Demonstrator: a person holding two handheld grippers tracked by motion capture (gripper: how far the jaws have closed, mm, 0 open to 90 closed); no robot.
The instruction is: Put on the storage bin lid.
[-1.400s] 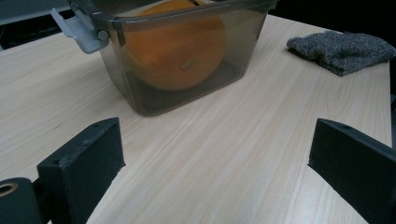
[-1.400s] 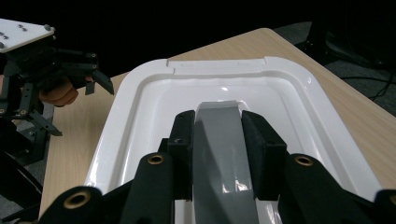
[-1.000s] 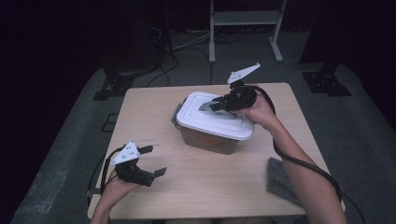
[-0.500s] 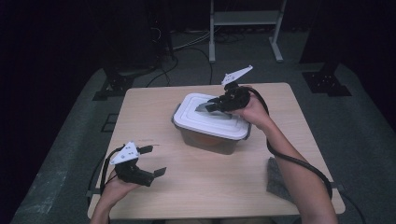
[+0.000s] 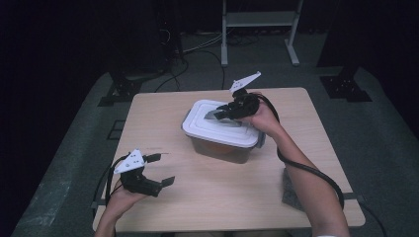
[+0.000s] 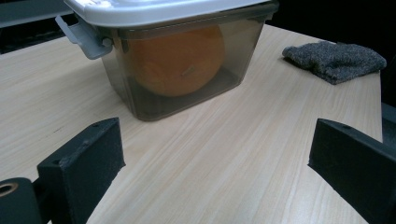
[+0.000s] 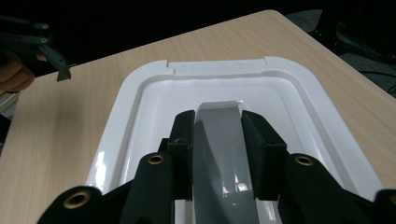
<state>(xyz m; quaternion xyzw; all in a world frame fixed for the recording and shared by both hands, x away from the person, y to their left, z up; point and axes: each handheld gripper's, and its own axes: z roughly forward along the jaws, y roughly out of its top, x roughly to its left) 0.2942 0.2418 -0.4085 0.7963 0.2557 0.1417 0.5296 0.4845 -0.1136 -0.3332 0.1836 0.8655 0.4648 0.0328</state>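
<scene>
A: Start at the near edge. What is the left gripper (image 5: 157, 169) doing?

B: It waits low over the pale wooden table (image 5: 163, 118) at the near left corner, jaws wide apart with nothing between them. The hand holds it level, and it looks along the tabletop toward the smoky translucent plastic box (image 6: 187, 88).

A: And the dark grey folded cloth (image 6: 337, 59)?

B: It lies at the near right edge, untouched, well apart from the box.

A: So where does the job stand?

B: Early, I'd say. The box sits near the table's middle, slightly toward the far side, with its white rectangular plastic lid (image 7: 299, 93) fully seated. A round orange thing (image 6: 175, 60) shows through the wall, inside. The side latch (image 6: 84, 37) is visible, though whether it is locked I cannot tell.

A: What has been achieved?

B: The grip. The right gripper (image 7: 217, 140) has closed its jaws on the grey handle (image 7: 219, 126) in the lid's centre, one pad on each flank.

A: And the right arm?

B: It stretches forward from the near right, wrist bent so the gripper points left along the lid. Lifting the lid remains, by my reading.
</scene>
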